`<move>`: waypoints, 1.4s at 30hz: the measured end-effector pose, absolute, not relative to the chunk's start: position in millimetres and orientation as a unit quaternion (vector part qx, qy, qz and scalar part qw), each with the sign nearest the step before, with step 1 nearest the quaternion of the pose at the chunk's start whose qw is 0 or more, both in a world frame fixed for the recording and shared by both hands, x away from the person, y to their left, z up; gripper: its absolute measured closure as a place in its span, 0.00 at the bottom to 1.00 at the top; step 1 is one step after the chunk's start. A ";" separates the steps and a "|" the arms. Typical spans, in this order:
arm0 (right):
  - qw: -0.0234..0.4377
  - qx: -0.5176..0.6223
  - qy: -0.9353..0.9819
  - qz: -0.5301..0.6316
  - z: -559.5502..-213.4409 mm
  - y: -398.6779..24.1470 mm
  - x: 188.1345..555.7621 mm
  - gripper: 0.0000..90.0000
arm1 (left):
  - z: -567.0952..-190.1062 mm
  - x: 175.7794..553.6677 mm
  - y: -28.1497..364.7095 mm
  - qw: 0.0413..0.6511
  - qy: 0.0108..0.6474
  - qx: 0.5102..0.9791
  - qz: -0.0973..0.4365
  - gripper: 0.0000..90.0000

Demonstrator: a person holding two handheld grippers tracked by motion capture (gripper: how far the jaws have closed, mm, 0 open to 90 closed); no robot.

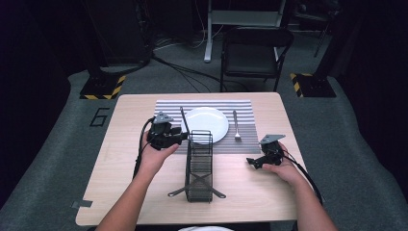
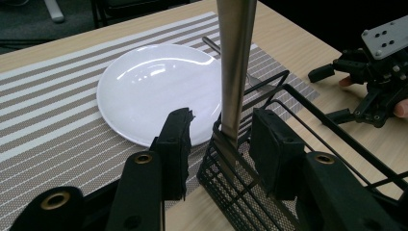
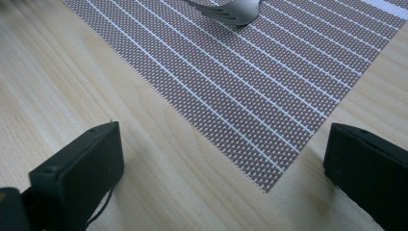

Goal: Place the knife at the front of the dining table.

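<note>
Our left tongs sit released around a knife standing in the wire caddy; right tongs released over the wooden surface, chair far behind.

The table's middle is blocked by the wire basket, with the plate just behind it. Bare wood is left free on both sides.

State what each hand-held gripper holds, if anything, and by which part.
Left hand-held gripper: a metal utensil stands between its jaws, low on the handle, but a gap shows, so grip uncertain. Right hand-held gripper: open, holding nothing.
</note>
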State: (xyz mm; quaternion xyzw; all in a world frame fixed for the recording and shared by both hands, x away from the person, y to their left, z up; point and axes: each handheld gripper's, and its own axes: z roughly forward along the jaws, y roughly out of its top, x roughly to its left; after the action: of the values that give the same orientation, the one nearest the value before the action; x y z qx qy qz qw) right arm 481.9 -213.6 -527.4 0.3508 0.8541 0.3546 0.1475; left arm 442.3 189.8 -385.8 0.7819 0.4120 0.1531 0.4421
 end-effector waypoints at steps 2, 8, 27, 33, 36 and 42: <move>0.147 0.351 0.854 0.355 -527.4 -213.7 481.9 0.00 | -385.7 443.9 187.8 0.444 0.411 0.782 0.152 0.65; 0.148 0.351 0.854 0.355 -527.4 -213.6 481.9 0.00 | -388.5 449.7 179.0 0.446 0.406 0.784 0.146 0.66; 0.148 0.347 0.856 0.353 -527.4 -214.2 482.1 0.00 | -395.6 457.9 167.9 0.441 0.407 0.784 0.156 0.86; 0.147 0.350 0.854 0.355 -527.4 -213.7 481.9 0.00 | -395.4 457.0 168.2 0.445 0.404 0.784 0.156 0.88; 0.147 0.351 0.854 0.355 -527.4 -213.6 481.9 0.00 | -394.0 455.8 168.2 0.443 0.398 0.789 0.151 0.89; 0.147 0.350 0.854 0.355 -527.4 -213.7 481.9 0.00 | -388.7 452.0 161.7 0.440 0.382 0.798 0.154 0.90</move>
State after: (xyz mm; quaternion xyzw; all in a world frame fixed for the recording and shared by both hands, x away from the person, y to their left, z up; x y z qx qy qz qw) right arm 481.9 -213.7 -527.4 0.3505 0.8542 0.3547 0.1472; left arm 452.0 161.7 -388.7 0.7981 0.3816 0.1536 0.4402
